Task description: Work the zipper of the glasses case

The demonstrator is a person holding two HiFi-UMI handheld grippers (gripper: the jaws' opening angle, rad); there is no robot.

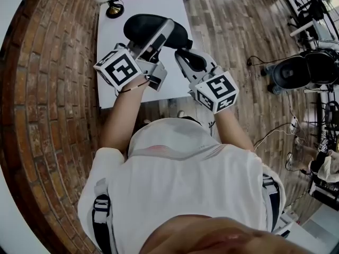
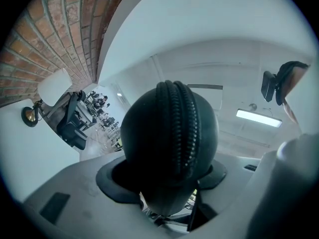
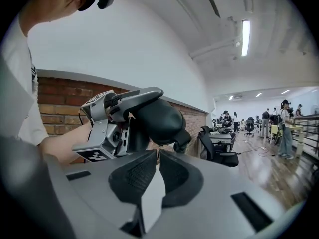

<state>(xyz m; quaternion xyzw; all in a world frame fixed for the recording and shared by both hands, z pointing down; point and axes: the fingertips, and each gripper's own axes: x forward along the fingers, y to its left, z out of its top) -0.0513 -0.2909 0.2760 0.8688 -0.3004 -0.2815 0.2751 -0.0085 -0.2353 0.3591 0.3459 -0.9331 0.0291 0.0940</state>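
Glasses case (image 1: 139, 24) — one, black and oval — is held up over the white tabletop (image 1: 111, 41). Its near end is hidden between the left gripper (image 1: 161, 33) fingers (image 2: 112, 180), which stand wide and clamp its sides. The zipper (image 2: 180, 128) runs down its middle. The right gripper (image 1: 184, 56) fingers (image 3: 134, 176) are pinched together at the case's tip — whether they catch the pull is hard to make out.

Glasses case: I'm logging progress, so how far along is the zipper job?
Done: the left gripper holds the glasses case up off the table. In hand: the right gripper, jaws together, sits at the zipper pull; a grip isn't clear. Left: the zipper looks closed where visible.
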